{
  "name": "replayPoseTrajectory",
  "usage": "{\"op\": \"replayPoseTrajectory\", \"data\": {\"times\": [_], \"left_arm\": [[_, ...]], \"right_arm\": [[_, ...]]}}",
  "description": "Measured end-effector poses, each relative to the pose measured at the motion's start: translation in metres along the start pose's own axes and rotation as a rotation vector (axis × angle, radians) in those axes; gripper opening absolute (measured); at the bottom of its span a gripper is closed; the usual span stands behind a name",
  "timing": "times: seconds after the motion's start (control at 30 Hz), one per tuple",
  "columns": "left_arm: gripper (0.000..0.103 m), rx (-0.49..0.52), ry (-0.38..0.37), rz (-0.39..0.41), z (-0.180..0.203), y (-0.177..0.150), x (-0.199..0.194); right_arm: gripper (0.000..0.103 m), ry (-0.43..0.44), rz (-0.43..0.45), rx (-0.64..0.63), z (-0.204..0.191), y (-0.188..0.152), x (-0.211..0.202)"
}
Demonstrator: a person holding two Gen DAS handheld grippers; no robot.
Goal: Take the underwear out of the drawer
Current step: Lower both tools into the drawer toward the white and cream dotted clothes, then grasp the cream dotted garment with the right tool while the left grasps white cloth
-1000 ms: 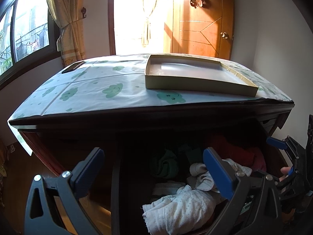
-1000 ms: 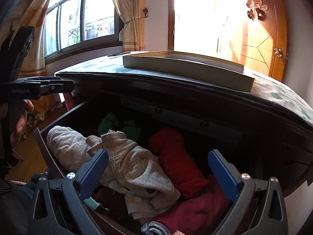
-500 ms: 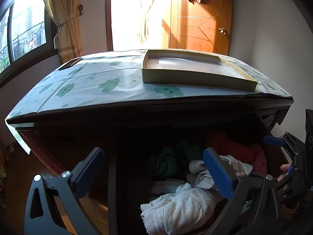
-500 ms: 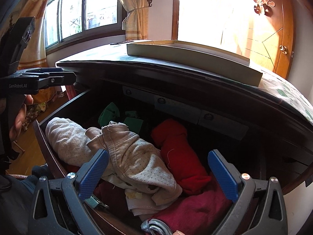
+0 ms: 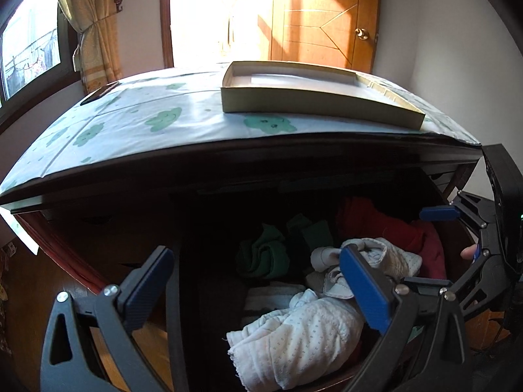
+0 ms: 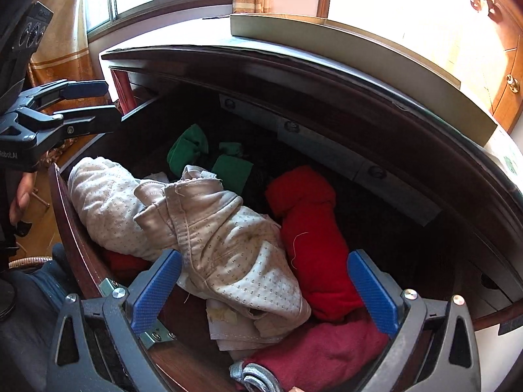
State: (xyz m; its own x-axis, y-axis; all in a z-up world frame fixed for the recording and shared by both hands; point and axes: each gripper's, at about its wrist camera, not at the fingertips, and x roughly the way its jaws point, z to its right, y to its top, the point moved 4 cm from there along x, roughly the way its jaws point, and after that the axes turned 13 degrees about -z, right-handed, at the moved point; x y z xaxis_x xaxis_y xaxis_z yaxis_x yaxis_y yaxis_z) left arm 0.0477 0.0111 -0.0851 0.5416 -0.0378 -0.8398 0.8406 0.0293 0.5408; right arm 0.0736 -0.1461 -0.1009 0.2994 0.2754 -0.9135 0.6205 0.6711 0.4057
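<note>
The dark wood drawer (image 6: 70, 215) is pulled open and full of clothes. White dotted underwear (image 6: 228, 245) lies on top near the front, beside a second dotted white bundle (image 6: 104, 205); they also show in the left wrist view (image 5: 304, 336). My right gripper (image 6: 261, 290) is open and empty, hovering just above the dotted underwear with its jaws on either side. My left gripper (image 5: 258, 284) is open and empty, above the drawer's left front; it also shows in the right wrist view (image 6: 85, 98).
Red rolled cloth (image 6: 310, 228), dark red cloth (image 6: 327, 356) and green pieces (image 6: 193, 147) fill the drawer. A shallow cardboard tray (image 5: 310, 94) sits on the dresser top's cloud-print cover (image 5: 130, 124). The dresser top's edge (image 6: 327, 78) overhangs the drawer.
My right gripper has moved down and forward over the drawer, closer to the dotted underwear. My left gripper has shifted slightly forward. Both stay open.
</note>
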Motion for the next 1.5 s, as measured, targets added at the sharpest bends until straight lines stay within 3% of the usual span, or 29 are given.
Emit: {"op": "replayPoseTrajectory", "data": {"times": [0.27, 0.5, 0.7, 0.77, 0.8, 0.93, 1.1, 1.3, 1.5], "left_arm": [[0.103, -0.015, -0.030, -0.019, -0.006, -0.002, 0.002], [0.103, 0.018, -0.048, -0.044, -0.002, -0.003, 0.007], [0.103, 0.040, -0.061, -0.065, 0.002, -0.005, 0.011], [0.103, 0.047, -0.065, -0.070, 0.003, -0.005, 0.012], [0.103, 0.052, -0.070, -0.073, 0.004, -0.006, 0.013], [0.103, 0.077, -0.085, -0.087, 0.008, -0.007, 0.013], [0.103, 0.151, -0.115, -0.133, 0.018, -0.008, 0.014], [0.103, 0.302, -0.102, -0.218, 0.039, -0.010, 0.019], [0.102, 0.384, -0.127, -0.366, 0.057, -0.016, 0.045]], "right_arm": [[0.102, 0.065, -0.075, -0.132, -0.019, 0.010, 0.012], [0.102, 0.078, -0.164, -0.146, -0.023, 0.019, 0.027], [0.101, 0.143, -0.251, -0.142, -0.022, 0.023, 0.042], [0.086, 0.166, -0.257, -0.137, -0.021, 0.024, 0.044], [0.070, 0.180, -0.259, -0.131, -0.021, 0.024, 0.045], [0.057, 0.249, -0.243, -0.081, -0.011, 0.023, 0.042], [0.049, 0.306, -0.205, -0.036, -0.003, 0.020, 0.035], [0.048, 0.344, -0.150, 0.022, 0.013, 0.019, 0.024], [0.048, 0.378, -0.118, 0.064, 0.024, 0.013, 0.015]]}}
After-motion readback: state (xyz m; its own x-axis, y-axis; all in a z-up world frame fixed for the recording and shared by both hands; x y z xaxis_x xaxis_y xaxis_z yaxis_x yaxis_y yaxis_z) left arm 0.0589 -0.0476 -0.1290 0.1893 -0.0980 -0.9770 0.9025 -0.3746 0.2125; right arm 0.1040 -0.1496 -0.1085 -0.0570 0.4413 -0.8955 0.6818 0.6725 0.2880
